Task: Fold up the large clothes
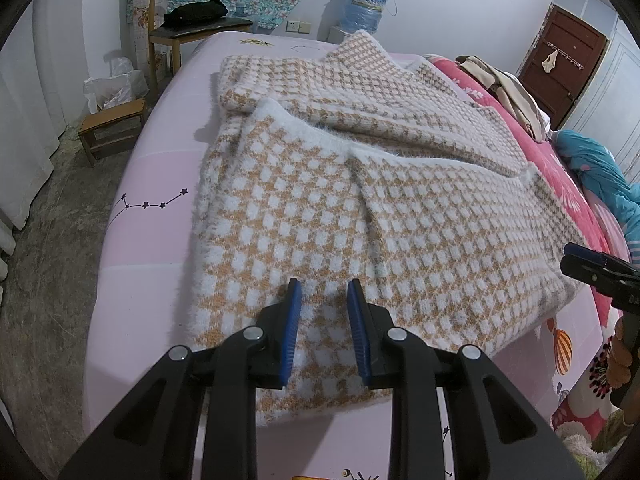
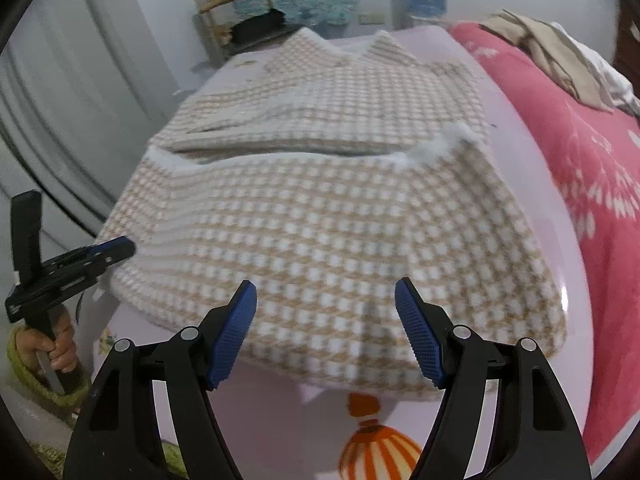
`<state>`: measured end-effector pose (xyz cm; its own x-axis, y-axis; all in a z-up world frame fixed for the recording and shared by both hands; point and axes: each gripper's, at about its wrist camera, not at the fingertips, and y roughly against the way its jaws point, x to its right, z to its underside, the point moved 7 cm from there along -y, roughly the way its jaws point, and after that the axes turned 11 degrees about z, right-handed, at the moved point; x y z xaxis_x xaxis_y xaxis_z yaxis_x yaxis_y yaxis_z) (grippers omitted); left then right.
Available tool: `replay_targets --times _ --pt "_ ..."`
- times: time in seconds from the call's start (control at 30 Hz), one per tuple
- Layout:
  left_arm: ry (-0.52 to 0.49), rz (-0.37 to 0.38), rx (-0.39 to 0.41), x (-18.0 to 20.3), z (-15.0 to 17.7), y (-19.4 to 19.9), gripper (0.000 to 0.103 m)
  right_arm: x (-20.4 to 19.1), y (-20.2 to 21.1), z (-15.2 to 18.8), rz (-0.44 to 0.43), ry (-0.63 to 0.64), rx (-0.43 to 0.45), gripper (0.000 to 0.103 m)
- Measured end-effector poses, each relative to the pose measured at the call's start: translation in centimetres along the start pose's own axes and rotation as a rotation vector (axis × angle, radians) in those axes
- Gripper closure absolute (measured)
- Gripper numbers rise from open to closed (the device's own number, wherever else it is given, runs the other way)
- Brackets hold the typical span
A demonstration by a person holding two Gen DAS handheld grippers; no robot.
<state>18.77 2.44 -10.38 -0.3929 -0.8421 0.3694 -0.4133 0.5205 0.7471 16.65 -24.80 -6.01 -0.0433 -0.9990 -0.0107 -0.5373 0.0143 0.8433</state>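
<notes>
You are between folds: the fuzzy tan-and-white checked knit garment (image 1: 360, 184) lies spread on the pink bed (image 1: 148, 184), its near half already doubled back so a white trimmed edge crosses the middle, and neither tool has hold of it. The job now looks like picking up the near hem for another fold toward the far end.

Your left tool (image 1: 324, 328) hovers over the near-left corner of the knit, its blue pads set narrow with checked fabric showing in the gap between them; from this view nothing is pinched. Your right tool (image 2: 326, 332) stands wide, poised just above the near hem, with the fabric edge lying below and between its fingers, apparently untouched.

For the next move you would likely bring both tools down onto the hem, each near its own corner, and close on both layers together. The thick, fluffy knit may slip or bunch, so take a deep bite before lifting.
</notes>
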Motion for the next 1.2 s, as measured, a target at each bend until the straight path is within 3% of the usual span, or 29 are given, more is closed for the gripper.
replay_targets --times 0.2,0.43,1.2 --pt "0.001 0.000 0.001 0.0 0.1 0.0 0.079 -3.4 0.1 0.3 -0.048 0.101 0.011 0.035" --pt "0.001 0.000 0.000 0.0 0.0 0.0 0.079 -5.0 -2.2 1.7 0.000 0.179 -0.037 0.034" --pt "0.001 0.000 0.000 0.0 0.0 0.0 0.079 -5.1 -2.6 1.8 -0.005 0.170 -0.045 0.032"
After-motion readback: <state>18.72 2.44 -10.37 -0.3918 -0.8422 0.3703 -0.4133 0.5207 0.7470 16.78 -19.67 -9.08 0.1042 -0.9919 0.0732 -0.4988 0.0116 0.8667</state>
